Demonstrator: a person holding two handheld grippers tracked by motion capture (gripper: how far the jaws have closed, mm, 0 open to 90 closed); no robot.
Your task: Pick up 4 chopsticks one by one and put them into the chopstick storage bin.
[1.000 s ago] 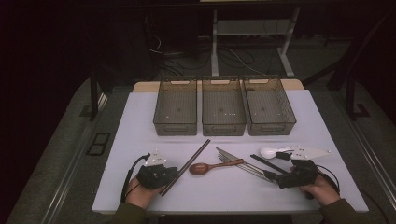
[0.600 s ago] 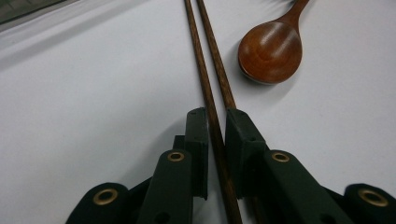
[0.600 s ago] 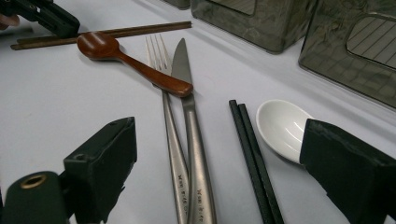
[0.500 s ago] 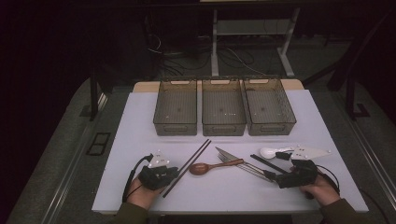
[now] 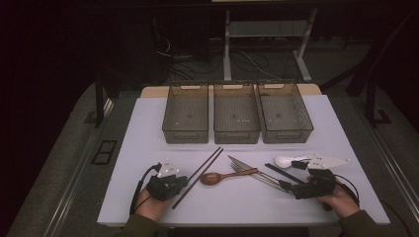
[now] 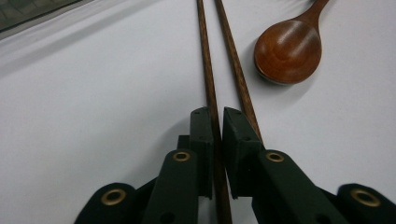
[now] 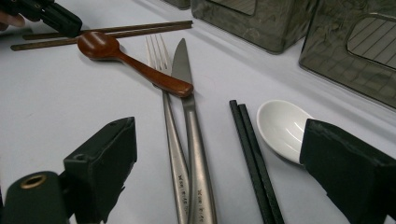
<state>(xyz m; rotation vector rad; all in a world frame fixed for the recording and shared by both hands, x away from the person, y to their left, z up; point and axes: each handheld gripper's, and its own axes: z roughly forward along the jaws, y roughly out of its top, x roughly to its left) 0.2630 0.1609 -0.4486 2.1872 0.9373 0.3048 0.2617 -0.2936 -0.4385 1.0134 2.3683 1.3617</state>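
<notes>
Two brown wooden chopsticks [image 5: 200,175] lie side by side on the white table. My left gripper [image 6: 215,116] has just been closing its jaws and is shut on the left chopstick [image 6: 208,56]; the second stick [image 6: 236,70] runs past the outside of the right jaw. In the high view this gripper [image 5: 184,182] sits at the sticks' near end. A wooden spoon [image 6: 288,49] lies just beyond. My right gripper [image 7: 219,128] is open wide and low over the table, with a fork [image 7: 170,126], knife [image 7: 189,107] and black chopsticks [image 7: 254,154] lying between its jaws.
A white ceramic spoon [image 7: 282,126] lies beside the black chopsticks. Three smoky plastic bins [image 5: 185,136] [image 5: 236,137] [image 5: 286,134] stand in a row at the back of the table. The wooden spoon's handle [image 7: 163,81] rests across the fork and knife.
</notes>
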